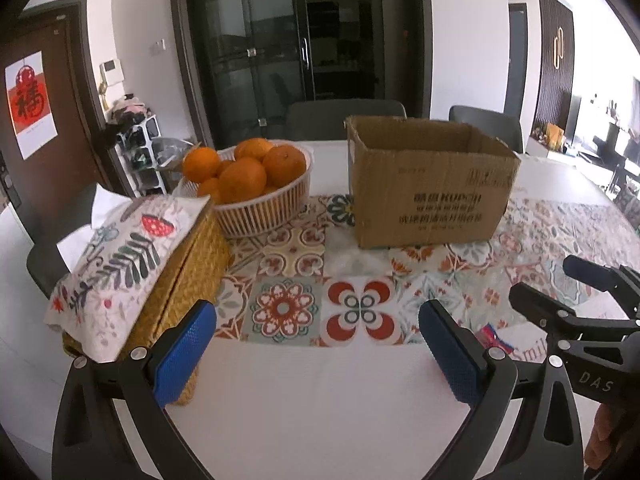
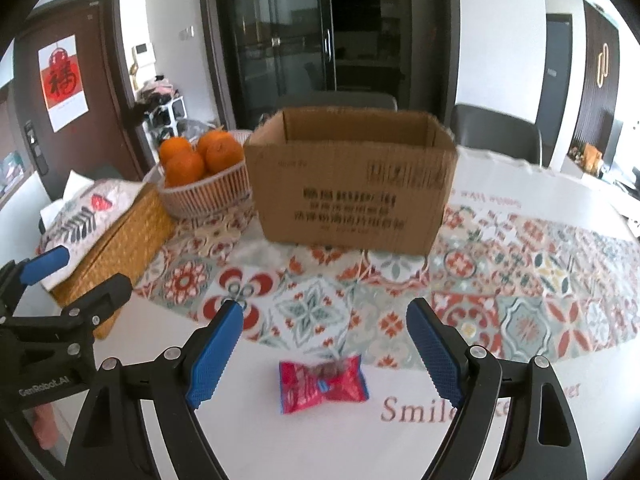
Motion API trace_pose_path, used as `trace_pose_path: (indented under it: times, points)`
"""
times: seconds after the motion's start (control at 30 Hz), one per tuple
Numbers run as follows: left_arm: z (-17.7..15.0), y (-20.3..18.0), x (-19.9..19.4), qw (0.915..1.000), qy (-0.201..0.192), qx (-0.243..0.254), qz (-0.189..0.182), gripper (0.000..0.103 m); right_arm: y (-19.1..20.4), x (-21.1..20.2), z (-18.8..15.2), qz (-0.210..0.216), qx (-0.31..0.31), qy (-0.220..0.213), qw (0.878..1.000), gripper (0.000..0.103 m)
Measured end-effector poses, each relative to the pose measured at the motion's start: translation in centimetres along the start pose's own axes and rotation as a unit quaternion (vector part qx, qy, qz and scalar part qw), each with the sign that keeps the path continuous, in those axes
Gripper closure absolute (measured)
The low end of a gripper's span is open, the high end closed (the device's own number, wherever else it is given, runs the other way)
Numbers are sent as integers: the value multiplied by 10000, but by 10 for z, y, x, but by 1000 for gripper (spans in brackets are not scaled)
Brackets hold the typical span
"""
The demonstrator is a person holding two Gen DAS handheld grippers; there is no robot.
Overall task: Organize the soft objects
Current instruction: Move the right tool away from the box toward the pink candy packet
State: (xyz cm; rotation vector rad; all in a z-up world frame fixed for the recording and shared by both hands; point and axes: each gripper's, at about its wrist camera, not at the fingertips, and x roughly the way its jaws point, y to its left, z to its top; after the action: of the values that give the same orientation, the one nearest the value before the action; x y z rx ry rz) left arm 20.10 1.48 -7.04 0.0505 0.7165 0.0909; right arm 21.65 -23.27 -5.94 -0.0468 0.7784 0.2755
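Observation:
A small red snack packet (image 2: 323,383) lies on the white table, between and just beyond the fingers of my right gripper (image 2: 324,350), which is open and empty. A sliver of the packet shows in the left wrist view (image 1: 493,337). An open brown cardboard box (image 2: 352,184) stands on the patterned table runner behind it; it also shows in the left wrist view (image 1: 428,182). My left gripper (image 1: 318,344) is open and empty above bare table, left of the right gripper (image 1: 576,304). The left gripper shows in the right wrist view (image 2: 76,276).
A woven tissue box with a floral cloth cover (image 1: 132,276) stands at the left, close to my left finger. A white basket of oranges (image 1: 256,188) sits behind it. Dark chairs (image 1: 344,118) stand at the table's far edge.

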Motion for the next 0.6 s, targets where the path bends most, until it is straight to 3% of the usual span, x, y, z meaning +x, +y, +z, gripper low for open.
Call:
trace_pose_path:
  times: [0.6]
  points:
    - [-34,-14,40,9987,491,107,-85,0,-15,42,-46,115,437,563,9974,18]
